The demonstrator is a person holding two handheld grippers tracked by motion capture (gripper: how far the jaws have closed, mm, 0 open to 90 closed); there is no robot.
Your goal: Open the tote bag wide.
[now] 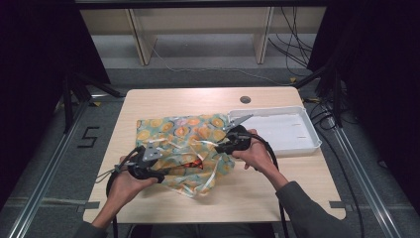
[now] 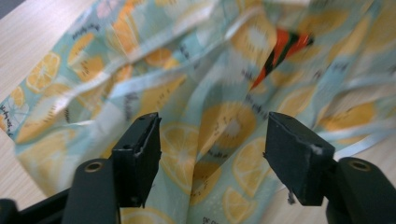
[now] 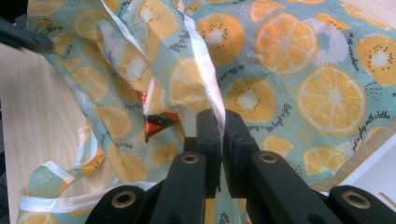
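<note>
While spread across the middle of the pale wooden table point(image 1: 148, 101), lies rumpled: a thin bag of light blue fabric printed with orange and lemon slices point(image 1: 188, 144), white ribbon handles point(image 1: 210, 173) trailing off its near edge. Pinched at a white-trimmed rim of that bag, tight between the closed jaws of the right gripper point(image 3: 219, 140), a fold of cloth lifted into a ridge. Held by a hand at the bag's right side, close to the corner of a shallow white plastic tray point(image 1: 309, 148) sitting at the table's right edge. Peeking from the gap in the folds, a shiny orange and black wrapper point(image 3: 156, 122), also seen red and dark in the left gripper view point(image 2: 280, 46). Standing apart with nothing pressed between them, the jaws of the left gripper point(image 2: 212, 161), cloth lying behind and below. Positioned at the bag's near left corner in the high view point(image 1: 148, 163). Bare wood left along the far edge, the left side and the near strip before the person's forearms. Small dark round hole point(image 1: 245, 99) near the far edge, above the tray.
</note>
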